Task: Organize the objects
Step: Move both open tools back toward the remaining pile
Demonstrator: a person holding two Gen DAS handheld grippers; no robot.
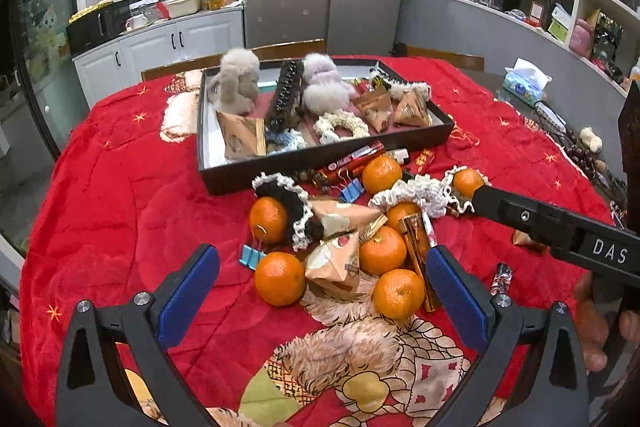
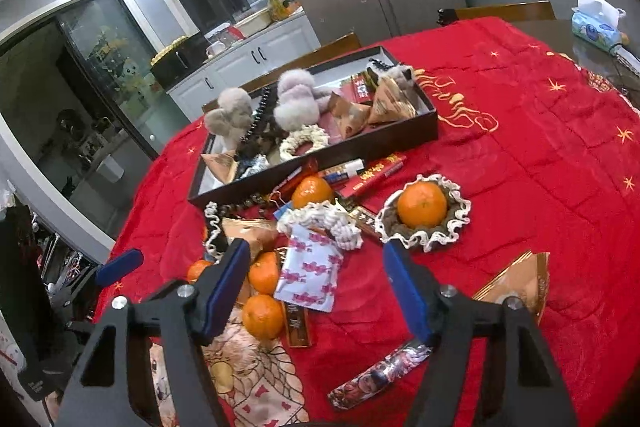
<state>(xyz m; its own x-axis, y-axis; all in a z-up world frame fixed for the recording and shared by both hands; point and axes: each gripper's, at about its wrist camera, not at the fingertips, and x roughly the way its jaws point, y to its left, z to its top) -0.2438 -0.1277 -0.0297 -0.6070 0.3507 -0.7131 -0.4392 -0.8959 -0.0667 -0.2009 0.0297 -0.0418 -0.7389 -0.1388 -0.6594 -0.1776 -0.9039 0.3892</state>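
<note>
Both claws (image 1: 322,283) (image 2: 316,291) wide open, empty

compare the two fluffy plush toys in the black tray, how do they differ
The grey plush toy sits nearer the tray's left end; the lilac-white plush toy sits right of the dark beaded strip that separates them. The grey one is duller and darker, the lilac one paler with a pinkish tint. Both are fluffy, similar in size, and stand inside the black tray.
</note>
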